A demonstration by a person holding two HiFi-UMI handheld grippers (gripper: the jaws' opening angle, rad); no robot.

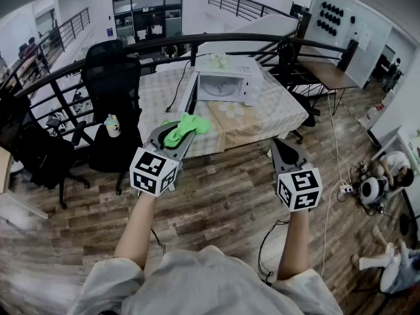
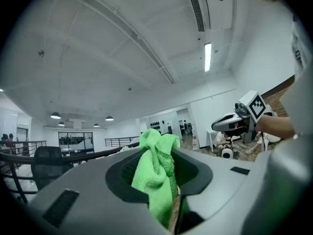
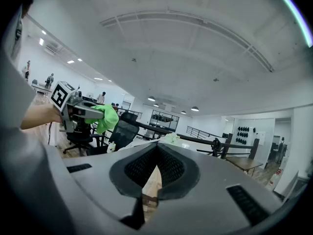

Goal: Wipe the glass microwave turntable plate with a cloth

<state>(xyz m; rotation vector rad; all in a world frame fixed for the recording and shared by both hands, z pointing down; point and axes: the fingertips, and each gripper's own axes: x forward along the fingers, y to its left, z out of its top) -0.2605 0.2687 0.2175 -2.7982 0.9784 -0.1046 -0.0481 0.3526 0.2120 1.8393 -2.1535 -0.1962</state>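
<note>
My left gripper's (image 1: 178, 140) jaws are clamped on a green cloth (image 1: 193, 123), which is soft, light and bunched and needs no firmer grip. My right gripper's (image 1: 281, 144) jaws are pressed together on nothing. Both hang over the wood floor (image 1: 216, 195), well short of the table (image 1: 262, 120), where the white microwave (image 1: 226, 84) stands door open, the glass turntable plate (image 1: 218, 89) apparently inside. I judge that plate heavy, slick and breakable: best taken by its rim and held level.

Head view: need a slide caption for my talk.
Left gripper holds a green cloth, right gripper shut and empty, microwave on the table ahead.
</note>
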